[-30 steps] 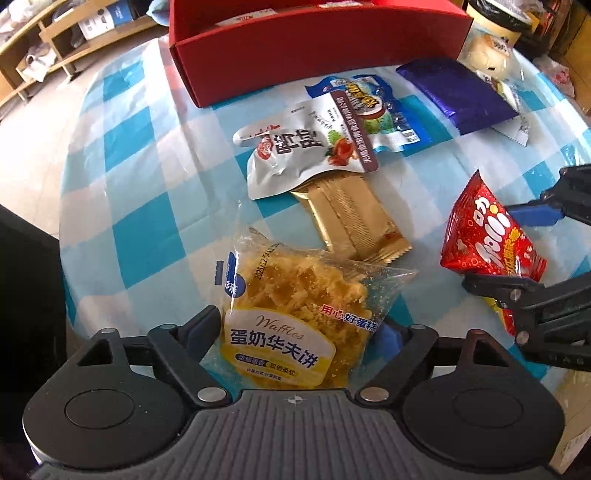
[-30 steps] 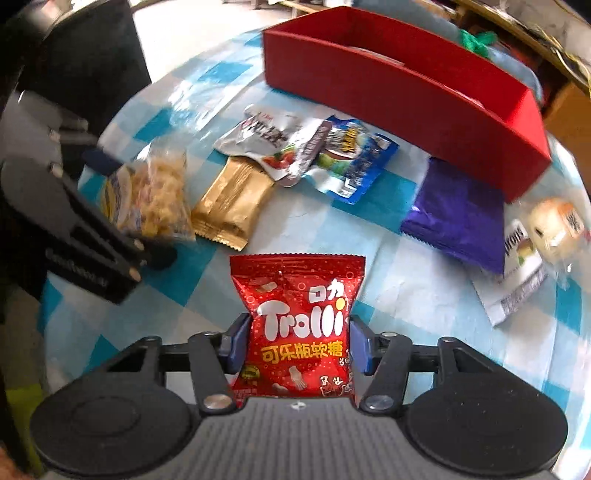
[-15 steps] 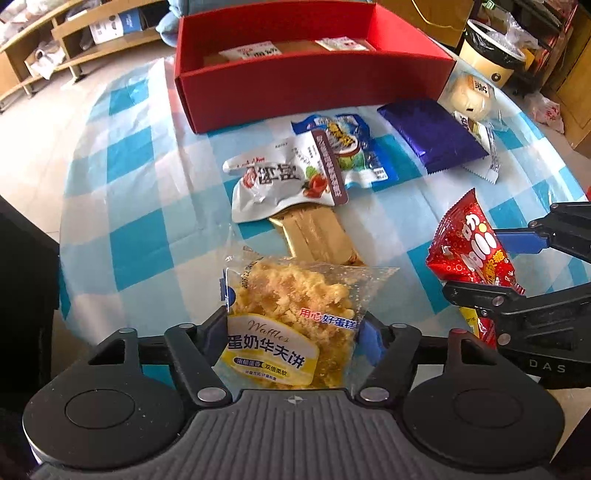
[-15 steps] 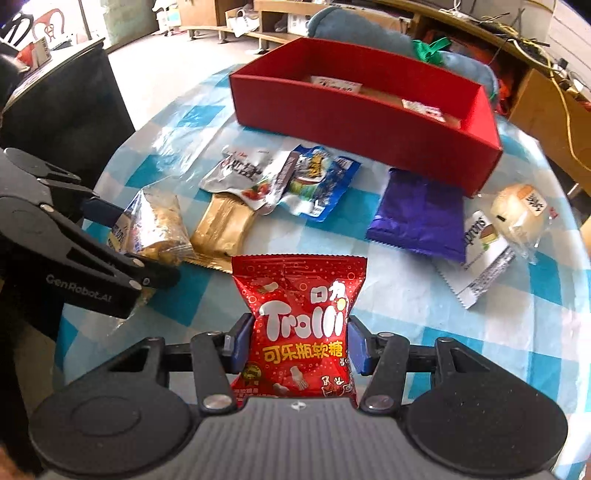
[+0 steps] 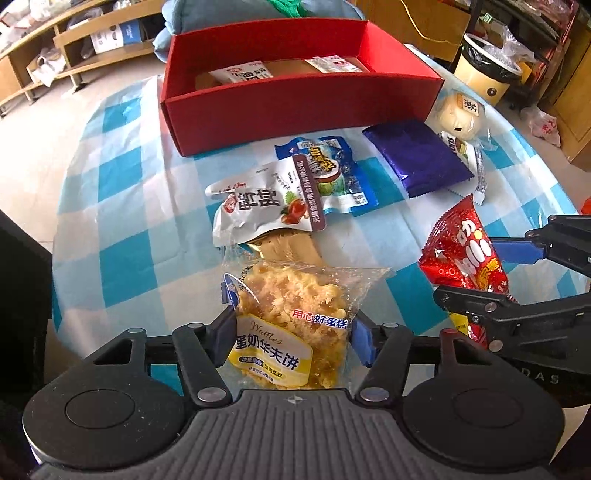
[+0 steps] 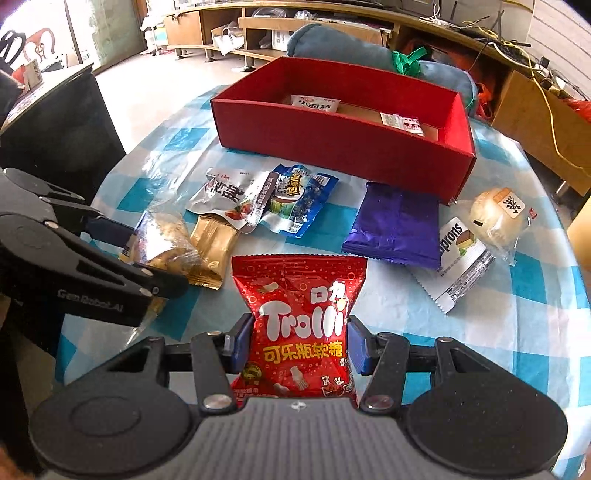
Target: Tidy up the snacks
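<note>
Two grippers are raised side by side above the near edge of a round tabletop (image 5: pixel 110 192) covered in a blue-and-white checked cloth, each clamped on one snack. Left gripper (image 5: pixel 291 334): its blue pads press both sides of a clear waffle packet (image 5: pixel 291 317) with a yellow label, held upright and clear of the cloth. Right gripper (image 6: pixel 297 343): its jaws pinch the lower half of a red Trolli gummy bag (image 6: pixel 301 317), which stands upright between them with its top edge free.

Far side of the tabletop: an open red box (image 6: pixel 343 144), long side facing the grippers, with two small white-labelled packets lying on its brown floor.

Between the box and the grippers, loose snacks lie flat on the cloth. From left to right: a gold foil packet (image 6: pixel 212 245), partly under a white-and-grey pouch (image 6: pixel 229 197); a blue pouch (image 6: pixel 301 201) overlapped by the white one; a purple foil packet (image 6: pixel 395 225) just beside the box's near wall; a white sachet (image 6: pixel 460 260) printed "aprons", its end tucked under the purple packet; and a round pale bun in clear wrap (image 6: pixel 496 218) at the far right, touching the sachet.

Beyond the tabletop: low wooden shelving (image 6: pixel 332 22) and a blue-grey cushion (image 6: pixel 332 42) behind the box.
</note>
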`<state>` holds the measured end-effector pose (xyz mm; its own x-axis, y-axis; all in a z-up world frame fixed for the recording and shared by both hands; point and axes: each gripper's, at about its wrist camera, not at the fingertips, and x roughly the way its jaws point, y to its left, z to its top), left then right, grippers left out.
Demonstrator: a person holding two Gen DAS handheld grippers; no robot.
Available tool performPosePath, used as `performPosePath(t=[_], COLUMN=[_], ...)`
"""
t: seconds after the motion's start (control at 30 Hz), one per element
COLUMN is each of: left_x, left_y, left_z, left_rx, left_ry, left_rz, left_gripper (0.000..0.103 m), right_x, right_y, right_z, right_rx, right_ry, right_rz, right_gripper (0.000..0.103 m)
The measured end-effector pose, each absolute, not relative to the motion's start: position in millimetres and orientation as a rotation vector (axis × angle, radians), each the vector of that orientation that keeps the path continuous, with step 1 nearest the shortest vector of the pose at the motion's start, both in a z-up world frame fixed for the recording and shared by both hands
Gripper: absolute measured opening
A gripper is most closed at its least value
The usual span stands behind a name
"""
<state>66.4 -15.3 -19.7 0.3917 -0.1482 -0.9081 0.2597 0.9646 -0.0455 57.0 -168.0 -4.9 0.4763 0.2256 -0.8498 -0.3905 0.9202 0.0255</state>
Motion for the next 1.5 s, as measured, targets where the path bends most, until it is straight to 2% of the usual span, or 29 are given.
performPosePath(t=[0.1, 0.2, 0.27, 0.47, 0.7, 0.93, 1.5], left_x=[68, 71, 76, 79, 71, 65, 80], left_y=[-18, -18, -18, -18, -19, -6, 4], left_z=[-23, -29, -38, -58, -45, -22, 20], left_rx=[0.124, 0.131, 0.140, 0.220, 0.217, 0.076, -0.145], left_ry=[1.146, 1.156, 1.188, 1.240, 1.182, 1.149, 1.056], left_rz=[-0.252, -0.224, -0.207, -0.167, -0.195, -0.225, -0.283], left_gripper=[0.071, 0.077, 0.086, 0.094, 0.080, 0.069, 0.065], right_x=[56, 57, 57, 62, 66, 55, 74], right_y=[-170, -171, -171, -172, -167, -168, -172], right_z=[-7, -6, -5, 0, -9, -1, 36], right_rx=[-0.177, -0.175, -0.174, -0.162, -0.186, -0.142, -0.117], right_ry=[1.016, 1.021, 1.020, 1.005, 1.041, 1.020, 0.932], right_rz=[0.376, 0.378, 0.383, 0.379, 0.367, 0.311, 0.289], right_gripper=[0.048, 0.048, 0.048, 0.048, 0.048, 0.048, 0.048])
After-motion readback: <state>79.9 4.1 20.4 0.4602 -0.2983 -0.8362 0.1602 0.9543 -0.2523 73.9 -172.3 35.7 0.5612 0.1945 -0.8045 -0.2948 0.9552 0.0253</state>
